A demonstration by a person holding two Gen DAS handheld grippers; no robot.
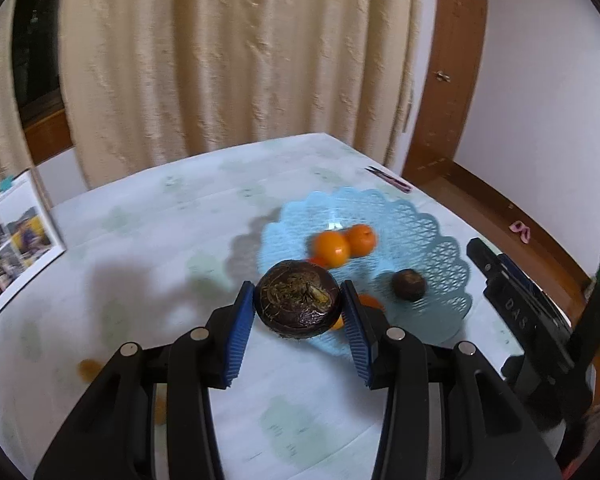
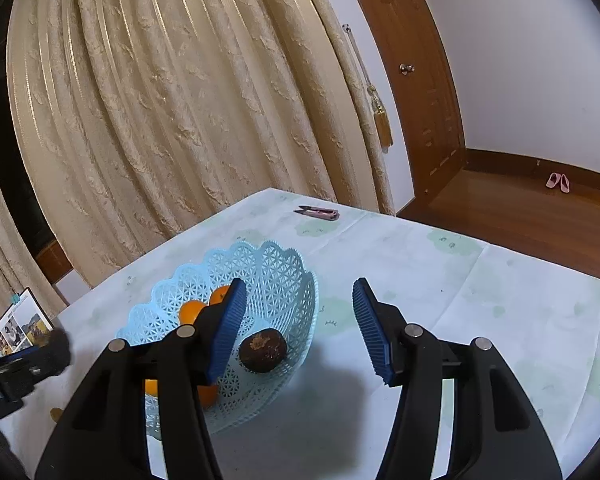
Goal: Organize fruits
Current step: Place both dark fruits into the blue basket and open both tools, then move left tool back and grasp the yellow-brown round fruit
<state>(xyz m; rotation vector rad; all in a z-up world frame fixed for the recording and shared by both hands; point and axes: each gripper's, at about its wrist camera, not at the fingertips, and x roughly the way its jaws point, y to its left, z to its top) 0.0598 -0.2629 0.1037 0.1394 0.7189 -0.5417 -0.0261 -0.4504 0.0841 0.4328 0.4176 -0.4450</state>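
- Table: it carries everything, under a pale printed cloth; a photo booklet lies at its left edge and a small pink clipper at the far edge, both well apart from your work.
- Blue lattice basket: this is the target, and it sits in the middle of the table. Several oranges already rest inside, with one dark round fruit near its front wall.
- Left tongs: they are clamped on a second dark fruit, both blue pads pressing its sides, held above the basket's near rim. Carry it over the rim to a bare patch, lower it close to the lattice, then part the pads slowly so it does not roll into the oranges.
- Right tongs: they stand apart and empty, just above the basket. Keep them clear of the left tongs' path.
- Loose orange fruit: blurred, it appears to lie on the table outside the basket, likely awaiting collection.
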